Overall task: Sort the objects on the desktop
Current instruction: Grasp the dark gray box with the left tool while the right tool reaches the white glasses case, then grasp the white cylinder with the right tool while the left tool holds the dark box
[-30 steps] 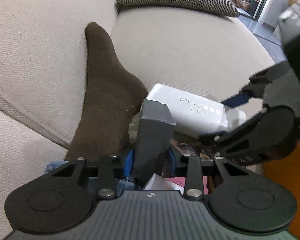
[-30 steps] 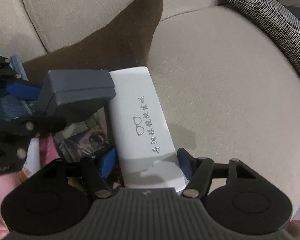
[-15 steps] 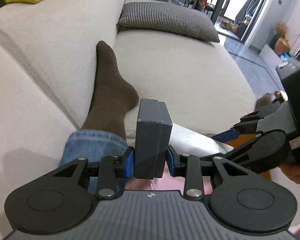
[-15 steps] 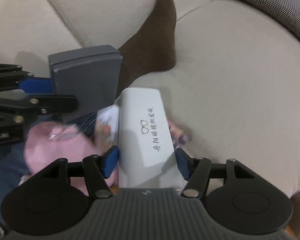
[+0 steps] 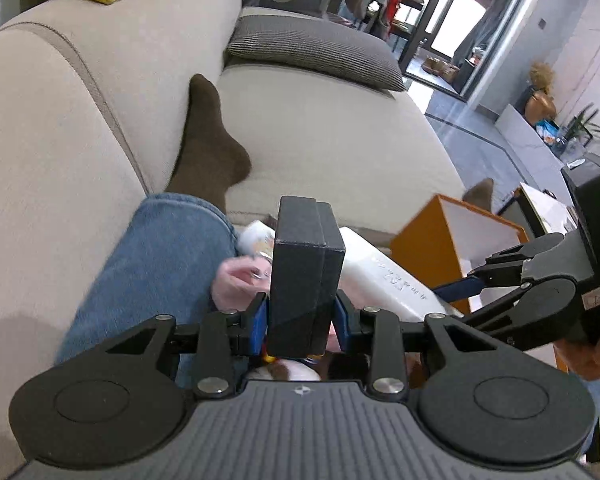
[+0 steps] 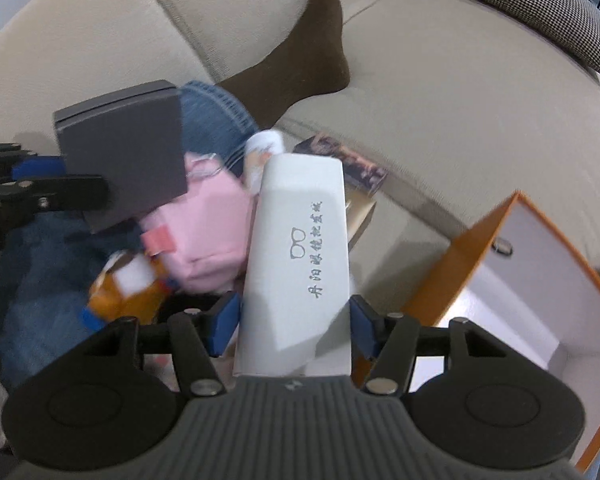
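Observation:
My left gripper (image 5: 300, 320) is shut on a dark grey box (image 5: 304, 272), which stands upright between the blue pads, lifted off the pile. In the right wrist view the same grey box (image 6: 120, 140) hangs at the left. My right gripper (image 6: 294, 320) is shut on a long white glasses case (image 6: 300, 232) with printed grey characters; the pads press its two long sides. This white case (image 5: 380, 276) lies just right of the grey box in the left wrist view. Under both lie a pink pouch (image 6: 208, 220) and an orange packet (image 6: 124, 284).
An open orange box with a white inside (image 6: 520, 280) stands at the lower right. A person's leg in jeans (image 5: 160, 260) and a brown sock (image 5: 208, 140) rest on the beige sofa (image 5: 340, 132). A picture booklet (image 6: 348, 160) lies at the seat edge. A checked cushion (image 5: 312, 48) lies further back.
Both grippers have risen and pulled back from the sofa seat with the grey box and the white case held. The pile beneath and the orange box have come into view.

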The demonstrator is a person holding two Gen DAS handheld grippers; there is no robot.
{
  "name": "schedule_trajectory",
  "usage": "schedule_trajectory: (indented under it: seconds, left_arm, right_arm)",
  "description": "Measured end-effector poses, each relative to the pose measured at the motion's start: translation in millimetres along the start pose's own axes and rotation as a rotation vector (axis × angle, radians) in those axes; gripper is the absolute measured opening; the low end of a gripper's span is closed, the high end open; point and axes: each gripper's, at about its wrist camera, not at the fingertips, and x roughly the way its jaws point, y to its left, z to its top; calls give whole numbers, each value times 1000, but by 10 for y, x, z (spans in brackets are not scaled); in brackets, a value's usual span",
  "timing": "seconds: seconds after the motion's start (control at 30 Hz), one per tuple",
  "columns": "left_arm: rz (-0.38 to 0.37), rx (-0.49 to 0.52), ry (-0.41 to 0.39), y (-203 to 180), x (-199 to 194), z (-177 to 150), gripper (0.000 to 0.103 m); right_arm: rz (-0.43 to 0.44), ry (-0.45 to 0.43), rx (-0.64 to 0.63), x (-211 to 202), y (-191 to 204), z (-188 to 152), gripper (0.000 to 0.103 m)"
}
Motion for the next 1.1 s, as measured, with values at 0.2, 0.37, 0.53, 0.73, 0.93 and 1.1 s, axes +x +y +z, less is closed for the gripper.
schedule_trajectory:
  seconds: [0.2,0.37,0.53,0.73,0.93,1.1]
  left_arm:
    - [10,-24,49,-31,54,-222,37]
    - [33,-54,36,6,56,-298,37]
    - [40,-61,36,32,83,-297,37]
    - [41,-70,34,52,66,-325,37]
    - [39,-83,12,63,-1,-318,37]
    - [13,-73,7,4,-107,-346,37]
  right_arm:
    - [5,-2,-5,62,191,-201,63]
    - [20,-3,-1,286,163,-85,74]
    - [8,-35,-11,374,116,99,86]
    - [24,-8,40,532,-14,170,72]
    - [22,-28,36,417,17,89,72]
    - [69,-49,1,157,190,-133,72]
